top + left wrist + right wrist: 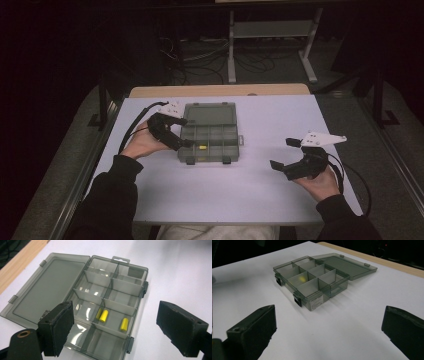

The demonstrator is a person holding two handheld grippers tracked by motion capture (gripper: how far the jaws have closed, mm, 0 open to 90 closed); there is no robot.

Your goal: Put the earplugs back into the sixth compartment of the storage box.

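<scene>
Presently my left gripper (115, 327) hovers, jaws spread, over the open compartment box (209, 132) at mid-table, above its yellow earplugs (103, 316). My right gripper (285, 155) waits spread, well apart. Next, judged: descend and pinch one plug.

The white tabletop (280, 120) lies bare across its right half and along the near edge, so a hand could pass freely there. The one obstacle is the smoky grey clear-plastic compartment box (208, 145), left of centre, its flat hinged lid (210, 114) thrown open toward the far side. Thin grey divider walls (107, 300) split it into narrow cells. Small yellow cylindrical pieces (103, 315) take up room in one cell. The left gripper (186, 135) crowds the box's left edge; the right gripper (284, 154), jaws spread, sits well apart over bare table.
</scene>
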